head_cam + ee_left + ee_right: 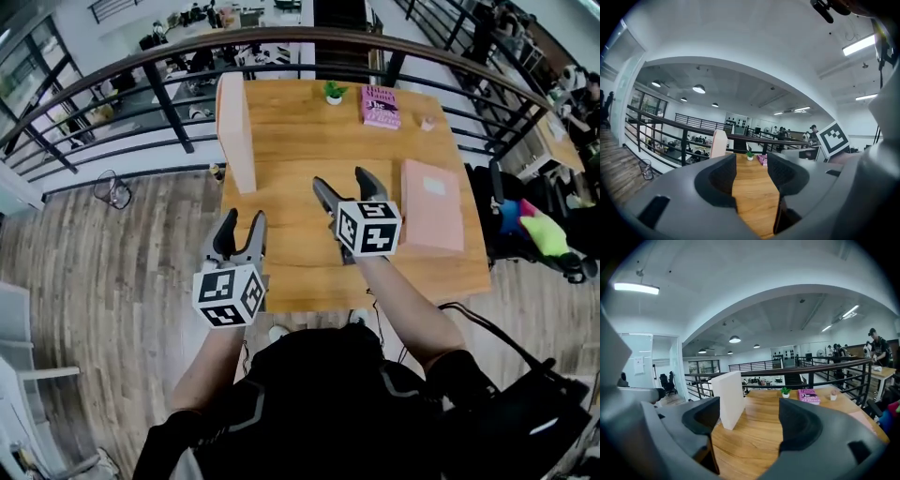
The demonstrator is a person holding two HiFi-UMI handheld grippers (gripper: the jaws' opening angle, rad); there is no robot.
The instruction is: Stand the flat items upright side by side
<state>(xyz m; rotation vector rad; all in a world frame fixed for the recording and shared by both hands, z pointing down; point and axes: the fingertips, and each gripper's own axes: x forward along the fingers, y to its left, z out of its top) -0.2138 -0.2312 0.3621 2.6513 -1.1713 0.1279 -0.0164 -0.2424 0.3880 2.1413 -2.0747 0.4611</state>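
Bright, even light fr ceiling strips (635, 287); fisheye edges warped.

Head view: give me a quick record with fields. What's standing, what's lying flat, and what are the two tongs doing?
surface: wooden table
standing upright: pale pink slab, on its edge near the table's left side
lying flat: pink box by the right edge; magenta book at the far side
other items: small potted plant, left of the book
left tongs: open, nothing between them
right tongs: open, nothing between them
task status: one item upright, two still flat
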